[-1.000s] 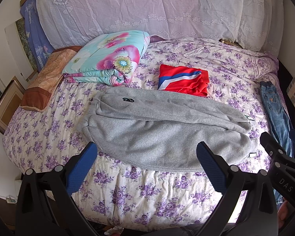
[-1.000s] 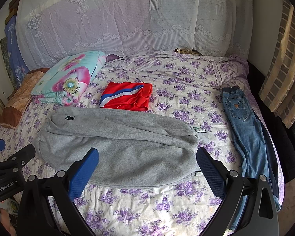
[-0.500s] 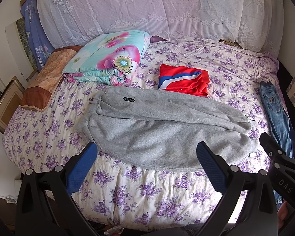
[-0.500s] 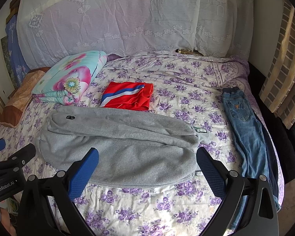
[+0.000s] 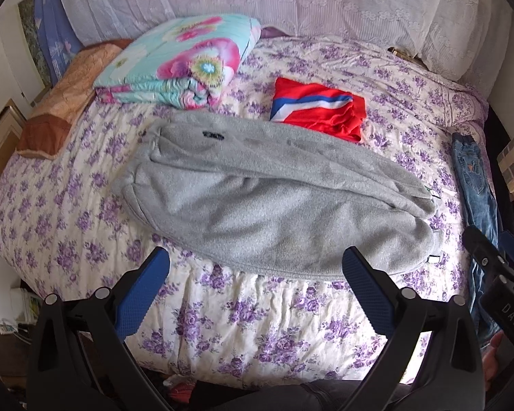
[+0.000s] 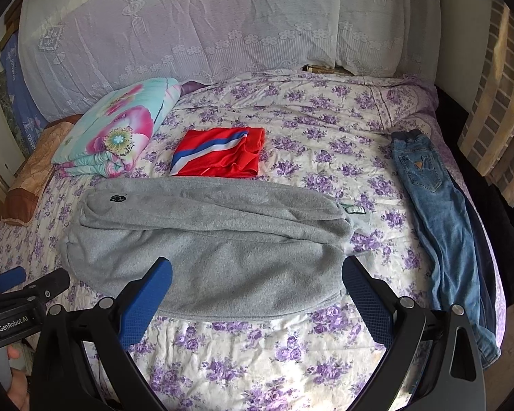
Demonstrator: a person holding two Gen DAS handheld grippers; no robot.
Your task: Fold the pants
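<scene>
While both claws hang spread wide, left claw (image 5: 255, 267), right claw (image 6: 257, 275), grey pants (image 6: 205, 239) lie just ahead, seemingly untouched.

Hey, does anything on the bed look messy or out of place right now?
Mostly tidy. The grey sweatpants lie folded lengthwise across the bed, but a small label sticks out at their right end. The jeans lie unfolded along the bed's right edge. Both grippers hover open.

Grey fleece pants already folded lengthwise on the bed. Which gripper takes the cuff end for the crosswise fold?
Probably right. The grey fleece pants taper to the cuffs near the blue jeans, on the right side. The right gripper hangs open near that end; the left gripper, also open, sits nearer the wide waist end.
</scene>
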